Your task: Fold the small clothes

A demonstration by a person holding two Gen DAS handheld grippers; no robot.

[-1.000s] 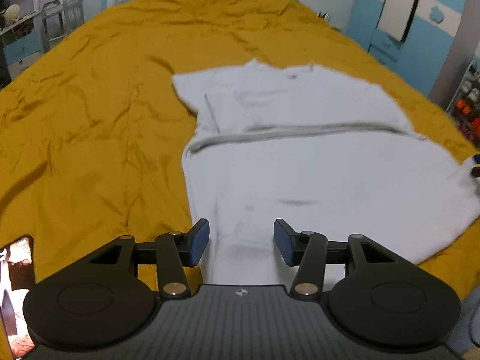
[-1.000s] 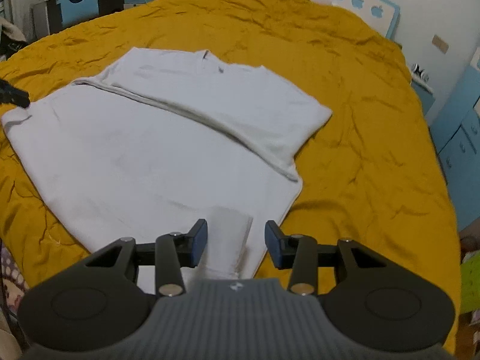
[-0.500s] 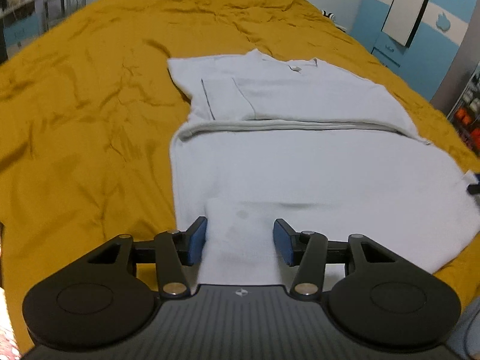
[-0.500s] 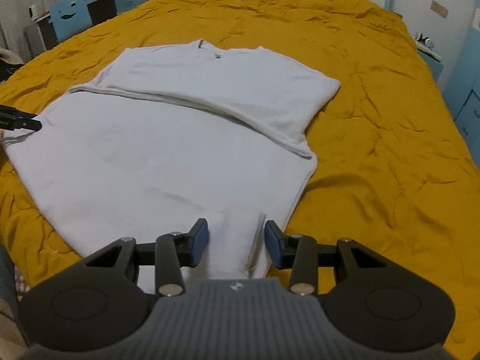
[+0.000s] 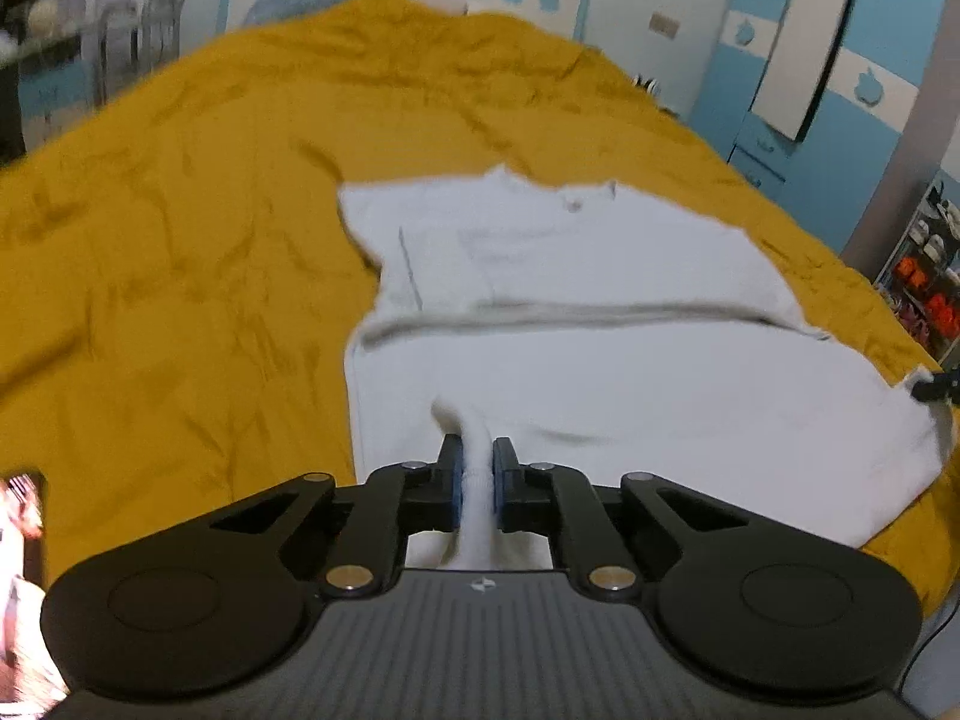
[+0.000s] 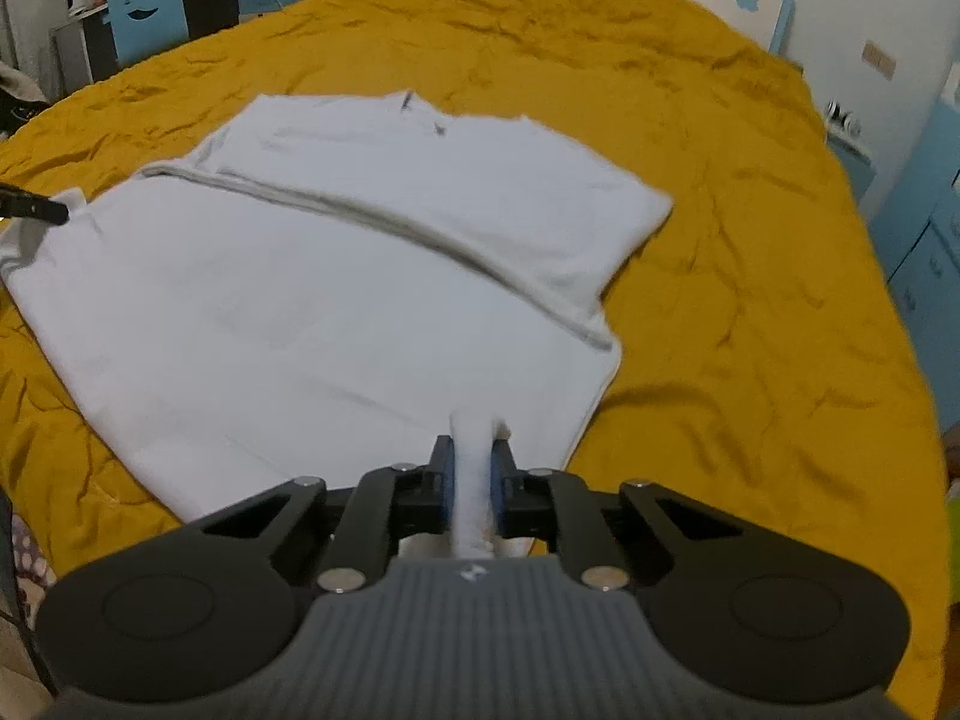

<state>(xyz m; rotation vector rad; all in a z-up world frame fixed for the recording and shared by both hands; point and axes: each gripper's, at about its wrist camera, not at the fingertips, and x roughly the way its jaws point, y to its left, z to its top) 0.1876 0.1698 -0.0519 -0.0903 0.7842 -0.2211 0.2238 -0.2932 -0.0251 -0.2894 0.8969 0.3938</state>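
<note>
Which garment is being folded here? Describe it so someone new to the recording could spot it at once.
A mustard-yellow bedspread fills the room; spread on it lies a white T-shirt, its sleeves folded in. It is the only white thing on the bed, its near hem pinched by the left gripper and right gripper.

White shirt (image 5: pixel 600 372) on mustard-yellow bedspread (image 5: pixel 180 300); black tools with blue pads (image 6: pixel 445 480); blue-and-white wardrobe (image 5: pixel 840 90).

I've got the shirt (image 5: pixel 600 372) flat on the bed (image 5: pixel 180 252), left claw (image 5: pixel 477 474) and right claw (image 6: pixel 471 474) pinching its near corners.
</note>
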